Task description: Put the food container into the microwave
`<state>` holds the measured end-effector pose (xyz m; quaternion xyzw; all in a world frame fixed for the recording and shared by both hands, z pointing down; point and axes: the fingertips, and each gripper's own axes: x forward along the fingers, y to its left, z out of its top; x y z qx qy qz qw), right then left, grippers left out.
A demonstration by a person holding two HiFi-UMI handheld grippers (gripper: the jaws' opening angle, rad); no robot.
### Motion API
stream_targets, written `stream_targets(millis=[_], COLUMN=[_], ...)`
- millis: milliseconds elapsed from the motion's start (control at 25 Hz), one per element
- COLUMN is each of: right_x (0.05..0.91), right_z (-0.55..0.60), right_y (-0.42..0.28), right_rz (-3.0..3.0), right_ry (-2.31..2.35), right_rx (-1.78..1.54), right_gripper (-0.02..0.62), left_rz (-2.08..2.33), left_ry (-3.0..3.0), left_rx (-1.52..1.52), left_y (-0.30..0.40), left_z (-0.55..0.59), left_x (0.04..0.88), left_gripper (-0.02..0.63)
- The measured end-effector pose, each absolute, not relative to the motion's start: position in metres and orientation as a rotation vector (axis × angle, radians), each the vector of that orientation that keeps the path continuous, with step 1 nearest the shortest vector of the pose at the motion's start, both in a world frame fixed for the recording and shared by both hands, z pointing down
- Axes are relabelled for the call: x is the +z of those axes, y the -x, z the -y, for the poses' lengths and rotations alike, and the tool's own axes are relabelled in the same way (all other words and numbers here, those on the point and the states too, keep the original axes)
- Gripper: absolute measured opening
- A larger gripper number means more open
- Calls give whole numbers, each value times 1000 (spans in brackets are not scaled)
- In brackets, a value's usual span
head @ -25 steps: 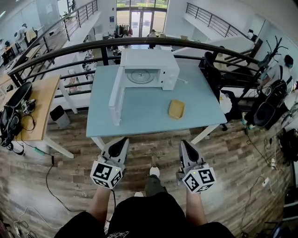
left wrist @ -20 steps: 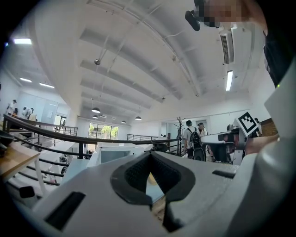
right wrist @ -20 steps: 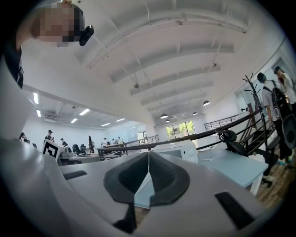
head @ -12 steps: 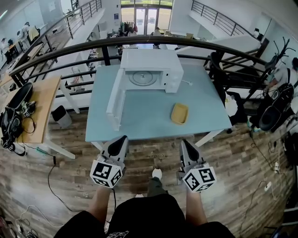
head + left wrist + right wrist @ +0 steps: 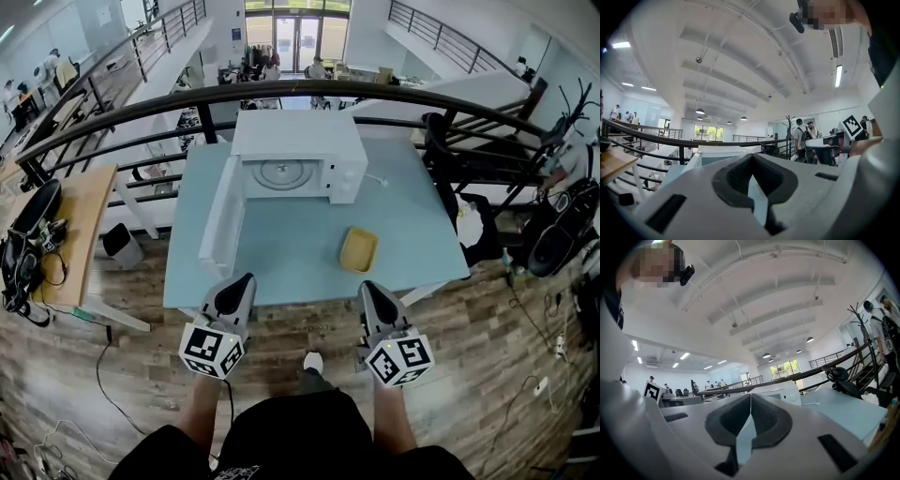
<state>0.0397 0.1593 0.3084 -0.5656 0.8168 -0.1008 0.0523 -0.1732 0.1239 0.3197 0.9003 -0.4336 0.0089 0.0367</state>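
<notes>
A white microwave (image 5: 298, 155) stands at the far side of the light blue table (image 5: 281, 253), its door (image 5: 221, 225) swung open to the left and the glass turntable visible inside. A shallow yellow food container (image 5: 358, 249) lies on the table's right half, in front of the microwave. My left gripper (image 5: 234, 293) and right gripper (image 5: 375, 300) hover side by side just short of the table's near edge, both shut and holding nothing. In the left gripper view the left gripper (image 5: 751, 157) points at the microwave (image 5: 722, 152); in the right gripper view the right gripper (image 5: 750, 397) does too.
A black curved railing (image 5: 281, 92) runs behind the table. A wooden desk (image 5: 70, 216) with black gear stands to the left; black chairs and bags (image 5: 553, 234) crowd the right. Cables lie on the wooden floor (image 5: 103, 375). People stand in the background.
The view has shifted forward: the table and microwave sit closer and lower in frame. Both grippers keep their place side by side, still shut.
</notes>
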Motion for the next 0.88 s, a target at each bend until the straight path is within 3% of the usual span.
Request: stream_targets(millis=[880], right_x=[354], right_z=[-33], right_y=[-107], right_rz=[-2626], right_ry=[1557], right_rx=[-495], right_gripper=[8], left_rz=[1412], left_ry=[-2688], left_rx=[103], left_y=[87], left_z=[-26], left_x=[338], left_gripper=[8])
